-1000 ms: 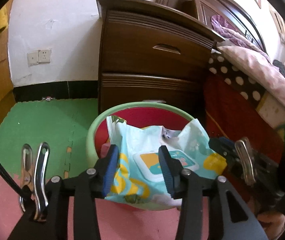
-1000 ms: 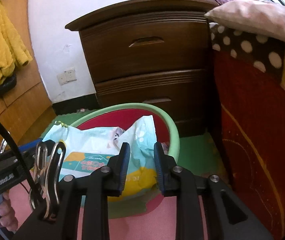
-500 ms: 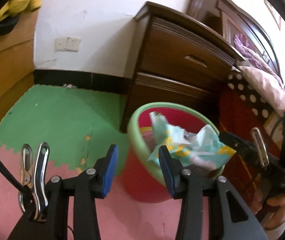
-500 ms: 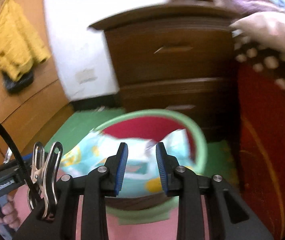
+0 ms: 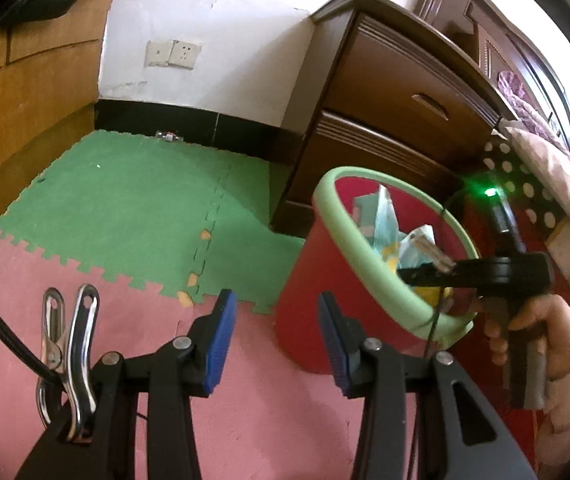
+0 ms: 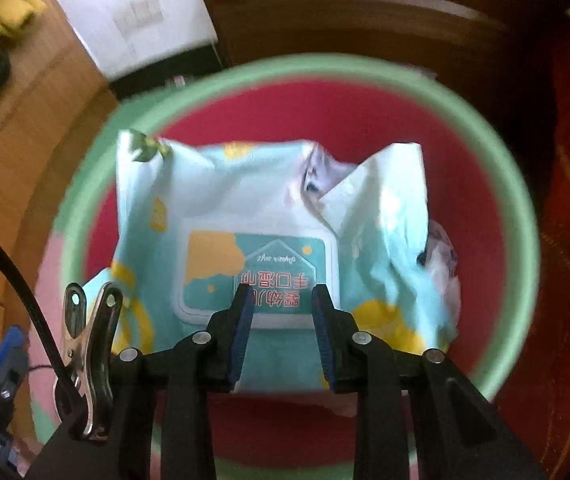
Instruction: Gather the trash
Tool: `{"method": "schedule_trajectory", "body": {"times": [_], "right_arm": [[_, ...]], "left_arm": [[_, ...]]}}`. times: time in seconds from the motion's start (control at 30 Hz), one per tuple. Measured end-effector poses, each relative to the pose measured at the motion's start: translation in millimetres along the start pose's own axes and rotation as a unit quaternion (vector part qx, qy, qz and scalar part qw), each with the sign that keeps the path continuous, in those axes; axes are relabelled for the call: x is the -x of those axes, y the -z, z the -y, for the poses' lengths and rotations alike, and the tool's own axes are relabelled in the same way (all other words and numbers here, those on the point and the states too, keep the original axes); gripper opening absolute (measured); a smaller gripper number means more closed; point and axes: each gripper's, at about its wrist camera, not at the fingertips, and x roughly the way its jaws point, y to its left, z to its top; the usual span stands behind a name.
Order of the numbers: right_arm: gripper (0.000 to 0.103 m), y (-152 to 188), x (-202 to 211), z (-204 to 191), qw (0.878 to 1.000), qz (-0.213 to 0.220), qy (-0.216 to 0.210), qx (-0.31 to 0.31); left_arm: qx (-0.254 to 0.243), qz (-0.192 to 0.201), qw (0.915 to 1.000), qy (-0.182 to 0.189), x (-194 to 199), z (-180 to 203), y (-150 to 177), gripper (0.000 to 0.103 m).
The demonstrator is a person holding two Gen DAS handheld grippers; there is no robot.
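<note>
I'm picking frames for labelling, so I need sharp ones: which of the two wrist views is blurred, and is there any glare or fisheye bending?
Right wrist view: motion-smeared, bin rim and dresser streaked, wipes pack soft but label readable. Left wrist view: sharp; the right gripper over the bin is slightly soft, its green light flares. Both views: walls bow at the edges, corners black.

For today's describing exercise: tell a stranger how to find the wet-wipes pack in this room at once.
Start at the dark wooden nightstand beside the bed; a red bin with a pale green rim stands on the floor mats in front of it. The wet-wipes pack lies on top inside that bin. It is the crumpled light blue wrapper with yellow patches and a white flip lid bearing a teal label.
</note>
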Motion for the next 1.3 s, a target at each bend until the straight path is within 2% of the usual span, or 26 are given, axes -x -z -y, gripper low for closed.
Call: {"method": "schedule_trajectory", "body": {"times": [0.07, 0.27, 0.43, 0.53, 0.6, 0.7, 0.97, 1.07, 1.13, 1.3], "right_arm": [[0.030, -2, -14, -3, 1.000, -0.019, 0.014, 0.010], [0.032, -13, -36, -8, 0.998, -0.062, 0.018, 0.011], [0.034, -19, -40, -13, 0.997, -0.070, 0.024, 0.011], [0.034, -13, -26, -12, 0.999, -0.036, 0.005, 0.002], [0.034, -5, -10, -15, 1.000, 0.002, -0.006, -0.002], [0.034, 11, 28, -24, 0.996, 0.085, 0.008, 0.023], [0.046, 65, 116, -18, 0.979, 0.203, -0.027, 0.021], [0.052, 92, 134, -13, 0.970, 0.240, -0.025, 0.005], [0.056, 106, 138, -5, 0.968, 0.250, -0.027, -0.015], [0.056, 155, 133, 2, 0.958, 0.275, -0.018, -0.080]], "left_arm": [[-0.003, -0.002, 1.0000, -0.004, -1, -3, 2, 0.044], [-0.002, -0.004, 0.9999, -0.010, 2, -6, 7, 0.044], [-0.014, -0.014, 0.9997, -0.014, 9, 0, 6, 0.044], [-0.034, -0.024, 0.9988, -0.027, 14, 9, -1, 0.044], [-0.048, -0.026, 0.9978, -0.038, 17, 16, -7, 0.044], [-0.055, -0.018, 0.9971, -0.049, 22, 29, -14, 0.044], [-0.029, -0.026, 0.9989, -0.026, 18, 63, -4, 0.044], [-0.031, -0.037, 0.9985, -0.024, 14, 74, 4, 0.045], [-0.038, -0.042, 0.9980, -0.029, 12, 79, 9, 0.048], [-0.052, -0.044, 0.9970, -0.036, 12, 86, 23, 0.056]]}}
